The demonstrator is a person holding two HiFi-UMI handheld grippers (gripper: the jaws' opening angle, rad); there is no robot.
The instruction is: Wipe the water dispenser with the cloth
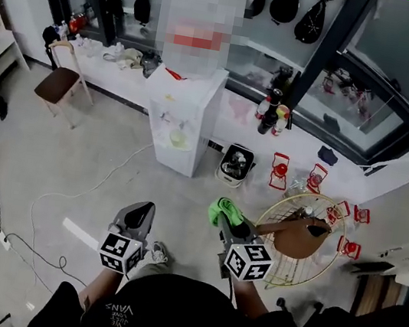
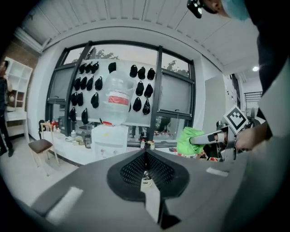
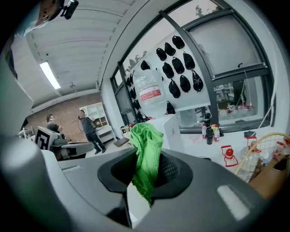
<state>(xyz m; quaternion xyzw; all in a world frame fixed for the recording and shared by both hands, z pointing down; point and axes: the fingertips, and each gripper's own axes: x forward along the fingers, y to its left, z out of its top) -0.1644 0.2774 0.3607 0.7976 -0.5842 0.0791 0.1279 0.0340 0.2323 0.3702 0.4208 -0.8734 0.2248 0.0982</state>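
Head view: water dispenser (image 1: 184,124) stands by the window ledge, well apart from both grippers. Right gripper (image 1: 224,223) pinches the green cloth (image 1: 223,210). Right gripper view confirms the jaws are clamped on it, cloth bunched above and hanging below. Only the left gripper view shows the left gripper (image 2: 146,155): jaws together, nothing between.

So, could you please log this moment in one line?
right gripper: shut on green cloth | left gripper: shut, empty | water dispenser: ahead, untouched
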